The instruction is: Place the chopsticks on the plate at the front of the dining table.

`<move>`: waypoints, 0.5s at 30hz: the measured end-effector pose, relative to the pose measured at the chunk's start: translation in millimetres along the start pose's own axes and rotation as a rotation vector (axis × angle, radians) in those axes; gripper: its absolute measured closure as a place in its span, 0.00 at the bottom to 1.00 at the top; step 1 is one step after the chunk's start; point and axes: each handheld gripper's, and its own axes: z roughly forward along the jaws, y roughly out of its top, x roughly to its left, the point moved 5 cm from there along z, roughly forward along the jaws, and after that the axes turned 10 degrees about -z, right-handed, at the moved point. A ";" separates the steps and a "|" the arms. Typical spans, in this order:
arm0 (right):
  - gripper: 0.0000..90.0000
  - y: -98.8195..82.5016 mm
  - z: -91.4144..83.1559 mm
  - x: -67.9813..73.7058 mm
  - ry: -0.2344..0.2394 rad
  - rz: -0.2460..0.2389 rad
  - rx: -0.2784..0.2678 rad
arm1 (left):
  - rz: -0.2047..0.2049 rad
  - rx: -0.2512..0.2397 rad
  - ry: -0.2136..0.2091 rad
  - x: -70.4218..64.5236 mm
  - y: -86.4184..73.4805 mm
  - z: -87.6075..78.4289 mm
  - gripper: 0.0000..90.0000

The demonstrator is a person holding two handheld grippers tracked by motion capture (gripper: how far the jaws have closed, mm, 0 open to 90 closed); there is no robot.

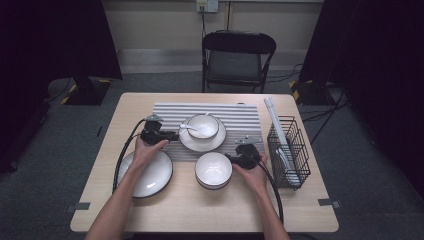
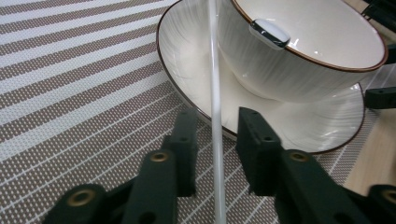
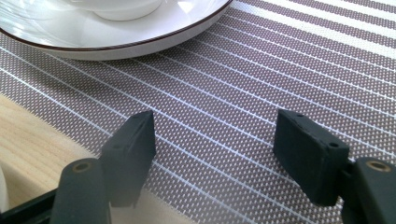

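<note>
While my left tongs (image 2: 215, 128) sit low over the striped placemat (image 1: 240, 115), a thin white spoon handle (image 2: 214, 84) runs straight up between their 2 black jaws. These tongs are slightly spread, with a sliver of gap on each side of the handle, so the pads are not pinching it. The spoon (image 1: 192, 130) leans over the rim of the small bowl (image 1: 202, 125), its end resting inside, and that bowl stands on the white plate (image 1: 216, 142) with the dark rim, near the middle of the placemat. From above, my left hand (image 1: 147, 147) holds its tongs (image 1: 175, 136) just beside the plate's left edge.

My right tongs (image 3: 215, 140) are spread wide, with nothing between them, hovering over the placemat's edge where it meets the wooden desk (image 1: 200, 210). They (image 1: 231, 159) sit just beside a second bowl (image 1: 213, 170) at the front. A large plate (image 1: 155, 177) lies under my left wrist, and a black wire basket (image 1: 288, 150) stands at the right.
</note>
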 end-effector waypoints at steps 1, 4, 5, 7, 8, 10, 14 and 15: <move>0.32 0.0 0.0 0.0 0.000 0.002 0.000 | 0.004 -0.004 -0.005 -0.1 -0.3 -1.2 0.70; 0.32 0.0 0.0 -0.1 0.001 0.002 0.000 | 0.009 -0.007 -0.003 -2.0 0.1 -5.2 0.67; 0.32 0.0 0.0 0.0 0.001 0.002 0.000 | 0.025 -0.006 -0.004 -3.0 0.7 -7.0 0.66; 0.32 0.0 0.0 0.0 0.001 0.002 0.000 | 0.028 -0.008 -0.010 -5.1 1.2 -9.8 0.66; 0.32 0.0 0.0 0.0 0.001 0.002 0.000 | 0.028 -0.009 -0.012 -6.0 1.2 -10.8 0.66; 0.32 0.0 0.0 0.0 0.001 0.002 0.000 | 0.041 -0.018 -0.008 -8.1 0.3 -13.0 0.67; 0.32 0.0 0.0 0.0 0.001 0.001 0.000 | 0.033 -0.020 -0.008 -8.0 -7.7 -16.0 0.69; 0.32 0.0 0.0 0.0 0.001 0.002 0.000 | 0.038 -0.011 -0.013 -7.1 -9.3 -17.2 0.69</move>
